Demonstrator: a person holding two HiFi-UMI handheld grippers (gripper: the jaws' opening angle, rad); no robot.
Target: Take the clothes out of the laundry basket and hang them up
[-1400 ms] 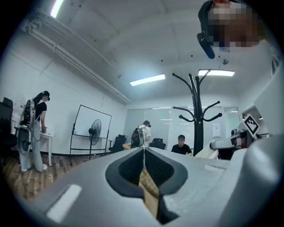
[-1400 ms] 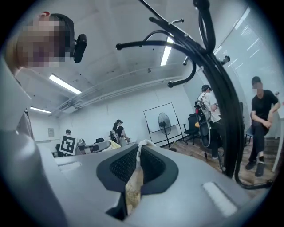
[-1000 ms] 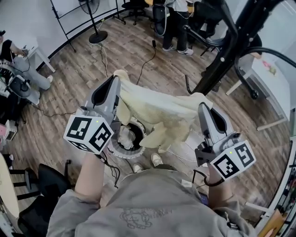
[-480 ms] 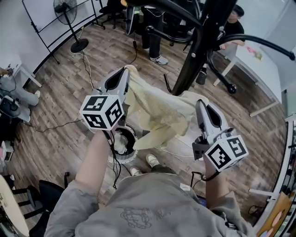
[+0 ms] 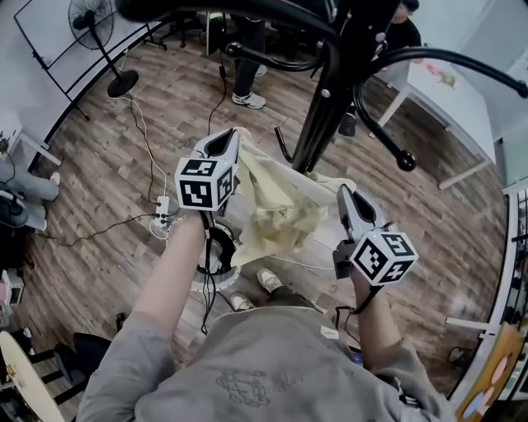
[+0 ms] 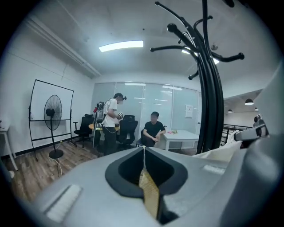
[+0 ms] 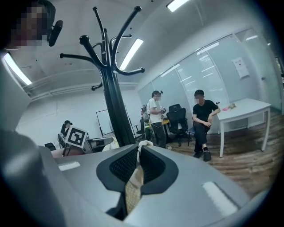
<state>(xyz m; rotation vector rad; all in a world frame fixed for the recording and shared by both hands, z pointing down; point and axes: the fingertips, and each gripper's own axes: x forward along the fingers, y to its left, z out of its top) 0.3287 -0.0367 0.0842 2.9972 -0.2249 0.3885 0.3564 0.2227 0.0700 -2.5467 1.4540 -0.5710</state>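
Observation:
A pale yellow garment (image 5: 280, 202) hangs stretched between my two grippers, over the wooden floor and just in front of the black coat stand (image 5: 330, 91). My left gripper (image 5: 235, 136) is shut on its upper left edge; in the left gripper view a strip of the yellow cloth (image 6: 149, 193) is pinched in the left gripper (image 6: 143, 148). My right gripper (image 5: 342, 191) is shut on the right edge, where the cloth (image 7: 132, 182) shows inside the right gripper (image 7: 140, 145). The round white laundry basket (image 5: 223, 280) sits on the floor below, partly hidden by my left forearm.
The stand's curved hooks (image 6: 195, 48) spread overhead, its pole (image 7: 113, 97) close ahead. Beyond are a standing person (image 6: 111, 122), a seated person (image 7: 202, 117) by a white table (image 7: 248, 108), office chairs, a floor fan (image 5: 103, 25) and a power strip with cable (image 5: 161, 216).
Both grippers have carried the garment away from the head camera, closer to the stand's pole. The cloth hangs more bunched between them, and the basket is more covered by my left arm.

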